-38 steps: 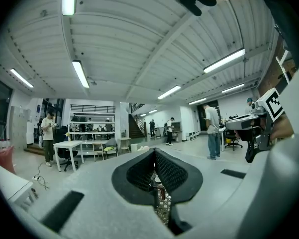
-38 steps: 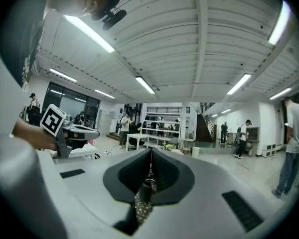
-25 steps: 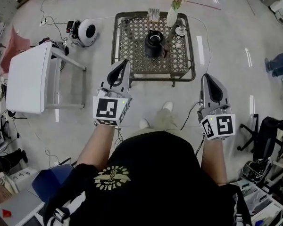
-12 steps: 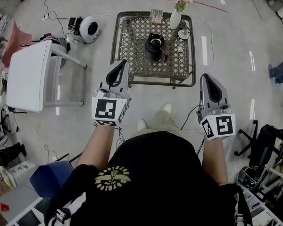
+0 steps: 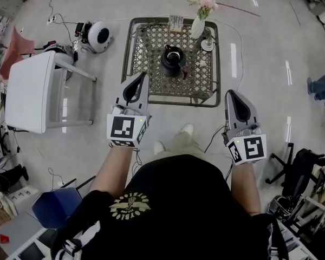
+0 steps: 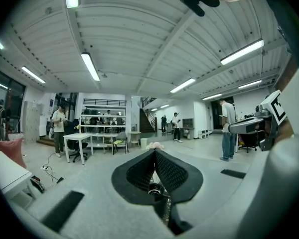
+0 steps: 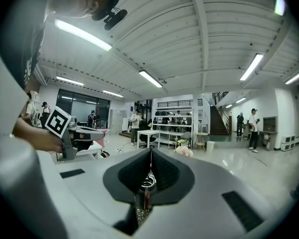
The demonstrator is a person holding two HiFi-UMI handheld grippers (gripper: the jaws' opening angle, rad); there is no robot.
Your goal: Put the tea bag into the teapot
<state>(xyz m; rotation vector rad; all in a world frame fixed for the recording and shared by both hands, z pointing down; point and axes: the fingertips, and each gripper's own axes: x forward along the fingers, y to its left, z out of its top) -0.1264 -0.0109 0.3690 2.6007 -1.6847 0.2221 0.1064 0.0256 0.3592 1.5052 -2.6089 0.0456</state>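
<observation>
A black teapot (image 5: 172,61) stands in the middle of a low metal lattice table (image 5: 146,47) ahead of me; its round rim also shows low between the left jaws (image 6: 154,188). A vase of pink flowers (image 5: 199,19) and a small pale holder (image 5: 176,21) stand at the table's far edge. I cannot make out a tea bag. My left gripper (image 5: 141,76) hangs just short of the table's near left edge, jaws shut and empty. The right gripper (image 5: 229,93) is held beyond the near right corner, also shut with nothing in it.
A white side table (image 5: 30,91) stands to the left, with a round white device (image 5: 101,35) and cables on the floor behind it. A black office chair (image 5: 300,167) is at the right, a blue bin (image 5: 57,207) behind left. People stand far off in the hall (image 6: 57,128).
Both grippers have come forward together and the lattice table now lies closer beneath their tips. Their jaws have stayed shut.
</observation>
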